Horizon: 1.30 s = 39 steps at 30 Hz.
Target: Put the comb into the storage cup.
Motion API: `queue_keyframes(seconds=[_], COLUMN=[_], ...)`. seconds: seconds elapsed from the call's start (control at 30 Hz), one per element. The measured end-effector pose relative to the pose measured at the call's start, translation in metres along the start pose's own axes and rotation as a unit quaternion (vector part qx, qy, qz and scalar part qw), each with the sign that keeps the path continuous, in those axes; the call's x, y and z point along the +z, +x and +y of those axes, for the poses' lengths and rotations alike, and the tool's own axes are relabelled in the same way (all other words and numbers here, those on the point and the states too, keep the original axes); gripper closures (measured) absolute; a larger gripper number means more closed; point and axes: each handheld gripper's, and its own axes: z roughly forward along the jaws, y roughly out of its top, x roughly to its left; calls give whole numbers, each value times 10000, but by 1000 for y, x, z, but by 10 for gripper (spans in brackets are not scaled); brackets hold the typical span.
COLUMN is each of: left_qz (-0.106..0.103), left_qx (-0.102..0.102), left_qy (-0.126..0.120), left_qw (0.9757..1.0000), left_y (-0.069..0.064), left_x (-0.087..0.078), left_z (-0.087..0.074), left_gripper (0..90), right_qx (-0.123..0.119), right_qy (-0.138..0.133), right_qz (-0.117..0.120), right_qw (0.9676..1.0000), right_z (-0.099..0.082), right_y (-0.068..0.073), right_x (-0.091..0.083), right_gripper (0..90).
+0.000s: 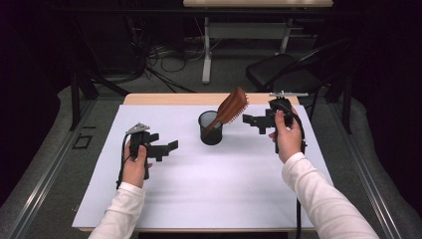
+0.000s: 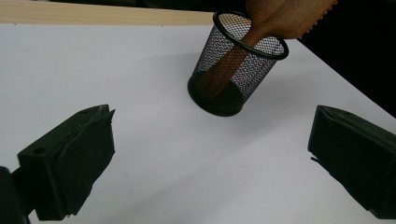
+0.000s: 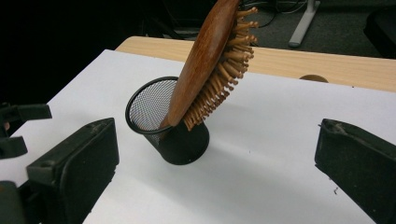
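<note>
— How is the hairbrush (image 1: pixel 230 108) placed relative to the grippers?

— It is stood handle-down in the mesh cup (image 1: pixel 210 128), its long axis leaning toward the right gripper (image 1: pixel 252 121), which is held nearer; the left gripper (image 1: pixel 168 148) is kept well apart on the white sheet (image 1: pixel 199 189).

— And the jaws?

— Both pairs are spread wide. Nothing is gripped or touched; the brush head is left just beyond the right gripper's fingertips.

One brown wooden paddle hairbrush (image 1: pixel 232 106) in front of me, one black wire-mesh cup (image 1: pixel 210 128) holding it, one white sheet (image 1: pixel 199 179) under the cup
</note>
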Motion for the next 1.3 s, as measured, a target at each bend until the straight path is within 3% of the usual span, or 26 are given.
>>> queue_keyframes(seconds=[0.47,0.67,0.8,0.93,1.3], left_qz=[-167,-116,-199,-241,-204], left_qx=[216,297,411,562,572], left_qy=[31,63,142,274,391], left_qw=[9996,9995,9989,9978,9974], left_y=[-9,-10,-14,-17,-6], left_x=[-14,-22,-29,-35,-42], left_z=[15,22,24,18,-12], left_gripper=[6,6,10,10,15], right_qx=[-358,-428,-335,-324,-606], right_qy=[-33,1,-23,-18,94], right_qz=[180,182,258,291,93], right_qw=[9992,9989,9991,9990,9981], right_z=[-41,-62,-76,-88,-128], right_y=[1,-2,-3,-2,4], right_x=[-30,-35,-37,-39,-38], right_gripper=[0,0,0,0,0])
